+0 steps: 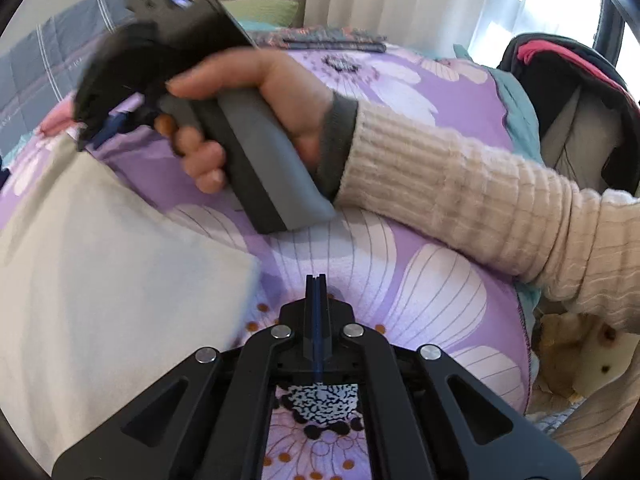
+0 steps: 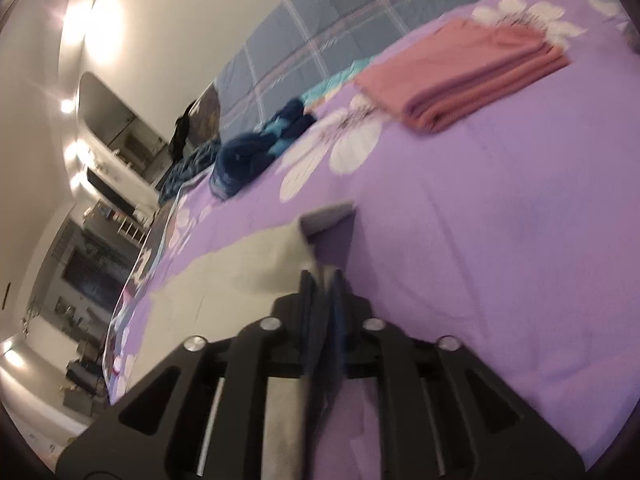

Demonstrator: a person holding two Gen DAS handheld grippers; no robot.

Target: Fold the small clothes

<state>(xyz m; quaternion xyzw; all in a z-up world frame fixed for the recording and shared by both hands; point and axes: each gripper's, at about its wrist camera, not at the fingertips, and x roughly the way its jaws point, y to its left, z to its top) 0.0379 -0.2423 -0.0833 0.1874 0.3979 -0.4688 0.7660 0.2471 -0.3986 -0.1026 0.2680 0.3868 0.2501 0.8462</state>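
On the purple floral bedspread [image 1: 400,280], the grey garment [image 1: 100,260] lies toward nine o'clock, one corner pinched by the right gripper [image 2: 320,276], the left gripper [image 1: 316,280] clenched empty; a thin grip could slip mid-fold.

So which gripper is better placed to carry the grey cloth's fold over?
Right. The right gripper is shut on the grey cloth, lifting its corner; the left gripper is shut on nothing, beside it.
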